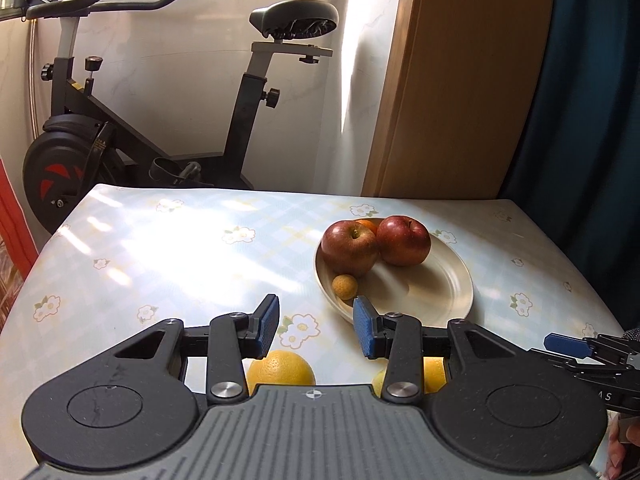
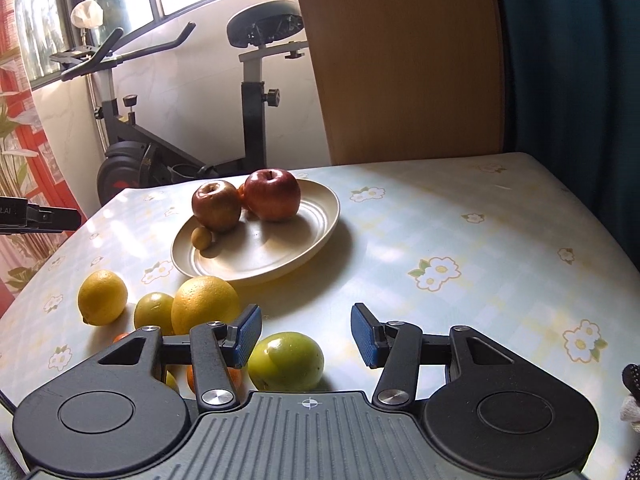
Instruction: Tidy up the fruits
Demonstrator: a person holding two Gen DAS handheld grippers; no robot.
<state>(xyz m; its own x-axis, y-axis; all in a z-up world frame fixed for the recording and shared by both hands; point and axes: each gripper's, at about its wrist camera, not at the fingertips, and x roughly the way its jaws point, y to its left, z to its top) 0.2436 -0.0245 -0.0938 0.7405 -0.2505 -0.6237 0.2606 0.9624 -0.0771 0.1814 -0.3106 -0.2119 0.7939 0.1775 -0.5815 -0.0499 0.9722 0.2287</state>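
Note:
A cream plate (image 1: pixel 434 294) (image 2: pixel 280 258) holds two red apples (image 1: pixel 349 246) (image 2: pixel 272 194), a small orange behind them and a small tan fruit (image 1: pixel 345 286) (image 2: pixel 201 237). My left gripper (image 1: pixel 316 322) hovers open just short of the plate's near rim, above a yellow orange (image 1: pixel 280 368). My right gripper (image 2: pixel 306 332) is open too. A green fruit (image 2: pixel 286 360) lies on the table under its gap, close to the left finger, and no pad presses it. A lemon (image 2: pixel 102 298), a yellow-green fruit (image 2: pixel 154 312) and a large orange (image 2: pixel 204 304) lie left of it.
The table (image 2: pixel 460 216) has a flowered checked cloth, and small oranges (image 2: pixel 212 378) are half hidden under my right gripper's left finger. An exercise bike (image 1: pixel 120 120) stands beyond the far edge, a wooden panel (image 1: pixel 460 80) and a blue curtain at the back right.

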